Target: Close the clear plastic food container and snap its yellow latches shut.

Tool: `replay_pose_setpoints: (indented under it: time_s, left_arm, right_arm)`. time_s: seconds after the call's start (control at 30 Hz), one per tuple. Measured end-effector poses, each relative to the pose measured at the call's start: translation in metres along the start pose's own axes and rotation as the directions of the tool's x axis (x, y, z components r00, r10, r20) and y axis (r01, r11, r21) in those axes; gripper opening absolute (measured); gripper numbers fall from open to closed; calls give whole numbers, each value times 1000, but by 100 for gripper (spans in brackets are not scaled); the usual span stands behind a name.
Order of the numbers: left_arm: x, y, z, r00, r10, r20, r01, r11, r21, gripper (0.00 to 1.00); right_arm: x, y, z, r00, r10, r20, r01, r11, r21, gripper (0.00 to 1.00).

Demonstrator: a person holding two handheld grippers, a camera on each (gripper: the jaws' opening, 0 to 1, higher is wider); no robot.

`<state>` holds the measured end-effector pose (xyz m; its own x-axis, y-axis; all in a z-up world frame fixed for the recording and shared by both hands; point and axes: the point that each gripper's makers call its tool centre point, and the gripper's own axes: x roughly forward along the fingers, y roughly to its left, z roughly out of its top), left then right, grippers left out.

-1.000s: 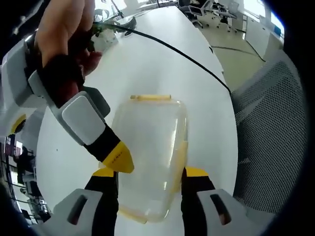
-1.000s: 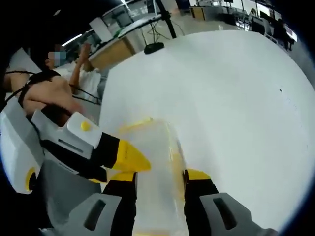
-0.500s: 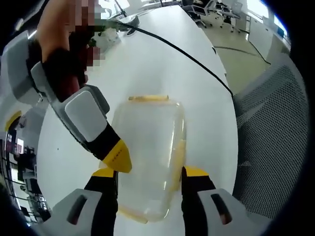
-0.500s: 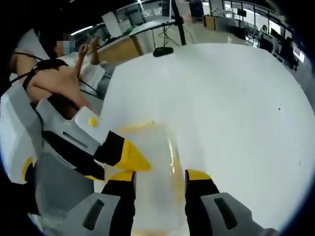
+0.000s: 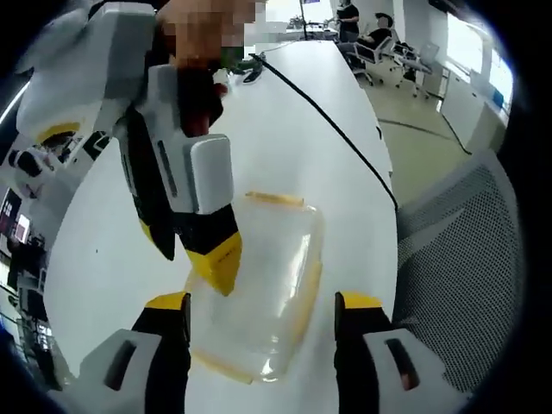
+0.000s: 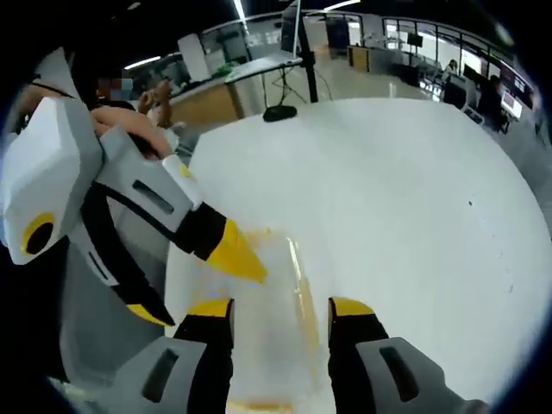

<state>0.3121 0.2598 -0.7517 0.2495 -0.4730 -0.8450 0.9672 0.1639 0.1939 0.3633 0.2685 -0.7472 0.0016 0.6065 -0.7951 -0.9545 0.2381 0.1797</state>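
Observation:
The clear plastic container (image 5: 263, 276) lies on the white table (image 5: 103, 233) with its lid on. Yellow latches show at its far end (image 5: 274, 198), along its right side (image 5: 306, 297) and at its near end. My left gripper (image 5: 265, 302) is open, its jaws standing apart on either side of the container. The right gripper reaches down from the upper left, one yellow fingertip (image 5: 220, 263) at the container's left edge. In the right gripper view the container (image 6: 276, 345) lies between the jaws of my open right gripper (image 6: 280, 308), and a left gripper fingertip (image 6: 235, 254) touches its far left corner.
A black cable (image 5: 328, 112) runs across the table beyond the container. A grey mesh chair (image 5: 466, 259) stands at the table's right edge. Far off in the right gripper view are a black stand base (image 6: 280, 112), desks and a person (image 6: 129, 116).
Both views have lifted and tilted. The right gripper now stands steeper over the container's left edge. The container has not moved on the table.

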Motion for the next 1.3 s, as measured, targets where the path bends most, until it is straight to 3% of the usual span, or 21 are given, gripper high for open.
replay_pose_setpoints:
  time_s: [0.2, 0.37, 0.63, 1.03, 1.3]
  left_arm:
    - [-2, -11, 5, 997, -72, 34, 73, 996, -46, 74]
    - [-1, -13, -2, 994, -108, 7, 108, 993, -56, 77]
    - [-6, -5, -8, 993, -120, -18, 118, 990, -79, 80]
    - [-11, 4, -7, 986, -169, 6, 169, 979, -110, 82]
    - [-10, 3, -7, 977, -213, -5, 212, 974, -82, 79]
  right_arm:
    - [-1, 5, -3, 1000, -16, -8, 15, 1000, -3, 43]
    - [-6, 10, -4, 1000, -28, -11, 28, 999, -42, 43]
    - [-14, 16, -3, 999, -49, 15, 50, 996, -76, 52]
    - [-21, 21, -15, 998, -60, 1, 60, 993, -100, 56]
    - [-22, 30, -28, 998, -54, -36, 50, 993, -107, 56]
